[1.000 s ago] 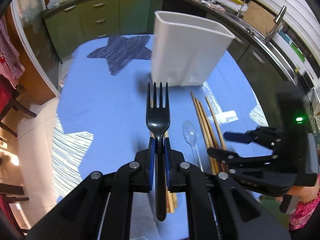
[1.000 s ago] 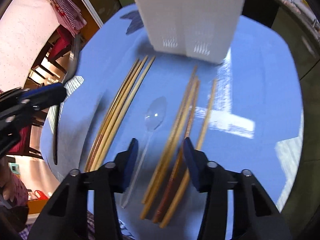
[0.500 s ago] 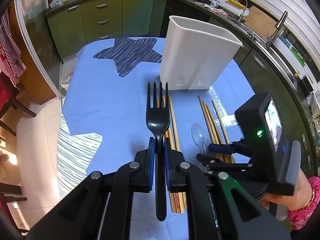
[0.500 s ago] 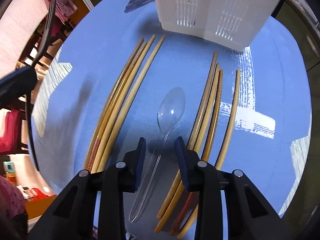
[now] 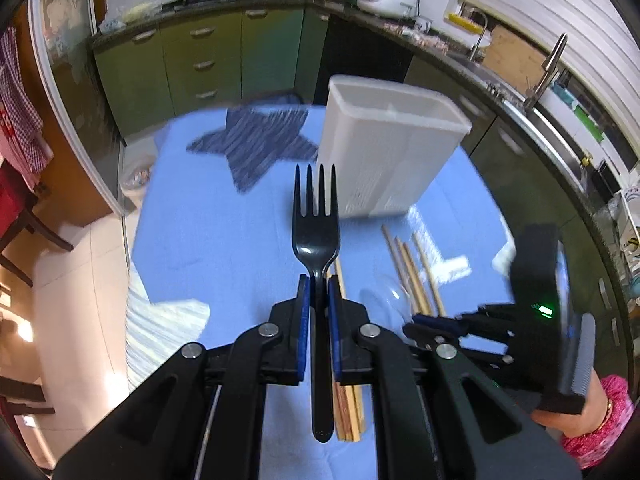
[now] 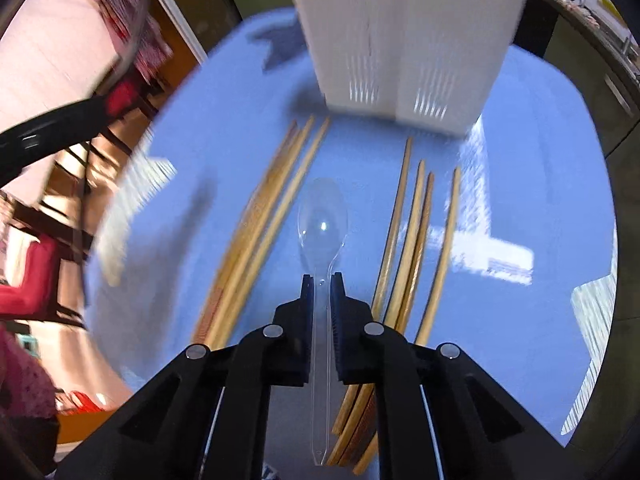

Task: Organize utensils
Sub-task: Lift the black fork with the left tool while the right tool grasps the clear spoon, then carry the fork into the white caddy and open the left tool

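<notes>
The clear plastic spoon lies between the right gripper fingers, which have just been closing and are now clenched on its neck, just behind the bowl; the bowl juts out ahead of the fingertips and the thin handle runs back beneath them. I judge it very light, somewhat springy and slick, and brittle if squeezed or bent hard. The neck is a sensible place to hold it, since it is narrow enough for the pads and close to the bowl, so the spoon should not swing much. Whether it has left the counter I cannot tell.

The black plastic fork is grasped by the left gripper, fingers clamped on the handle just below the head, tines pointing forward toward the white utensil holder ahead. It looks stiffer than the spoon but equally light.

Two bundles of wooden chopsticks lie on either side of the right fingers, close beside the spoon. They are long, rigid and prone to rolling, so they are best pinched near mid-length, a few together. The holder is tall and light and could tip if a utensil catches its rim.
</notes>
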`<state>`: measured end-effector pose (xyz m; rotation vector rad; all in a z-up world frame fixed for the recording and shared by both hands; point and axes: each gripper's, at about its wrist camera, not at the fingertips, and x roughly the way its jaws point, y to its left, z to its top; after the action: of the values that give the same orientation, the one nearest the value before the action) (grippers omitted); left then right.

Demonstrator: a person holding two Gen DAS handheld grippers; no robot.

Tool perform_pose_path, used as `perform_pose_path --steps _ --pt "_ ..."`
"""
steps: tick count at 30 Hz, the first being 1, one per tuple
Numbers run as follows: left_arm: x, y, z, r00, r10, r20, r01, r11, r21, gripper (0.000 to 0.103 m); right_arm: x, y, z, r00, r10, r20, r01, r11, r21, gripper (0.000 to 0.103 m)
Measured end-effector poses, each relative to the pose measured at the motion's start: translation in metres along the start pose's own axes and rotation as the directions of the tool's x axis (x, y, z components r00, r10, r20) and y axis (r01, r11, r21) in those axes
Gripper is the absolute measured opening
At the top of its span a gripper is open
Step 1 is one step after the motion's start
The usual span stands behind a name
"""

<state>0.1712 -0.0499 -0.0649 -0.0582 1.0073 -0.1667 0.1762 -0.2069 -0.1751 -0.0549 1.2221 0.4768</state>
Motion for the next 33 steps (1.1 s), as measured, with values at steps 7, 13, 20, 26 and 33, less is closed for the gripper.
perform_pose_path --steps 7,13,20,26,33 --pt "-0.020 -0.017 0.064 0.988 -0.047 0.150 0.044 0.999 0.021 0.009 -0.075 -0.021 0.019 0.963 0.083 0.255 -0.096 0.995 0.039 0.009" --pt "-0.020 -0.037 0.124 0.931 -0.049 0.362 0.036 0.998 0.042 0.009 -0.129 -0.038 0.034 0.894 0.087 0.439 -0.119 0.992 0.047 0.009" --pt "0.012 -0.050 0.156 0.844 -0.017 0.537 -0.010 0.999 0.047 0.009 -0.156 -0.060 0.037 0.848 0.072 0.524 -0.121 0.991 0.059 0.009" --pt "0.049 -0.052 0.153 0.837 -0.008 0.547 -0.019 0.999 0.044 0.009 -0.190 -0.086 0.025 0.816 0.051 0.576 -0.119 0.990 0.080 0.009" --pt "0.069 -0.047 0.124 0.855 0.005 0.519 -0.041 0.998 0.057 0.014 -0.214 -0.100 0.043 0.746 0.039 0.665 -0.144 0.984 0.104 0.009"
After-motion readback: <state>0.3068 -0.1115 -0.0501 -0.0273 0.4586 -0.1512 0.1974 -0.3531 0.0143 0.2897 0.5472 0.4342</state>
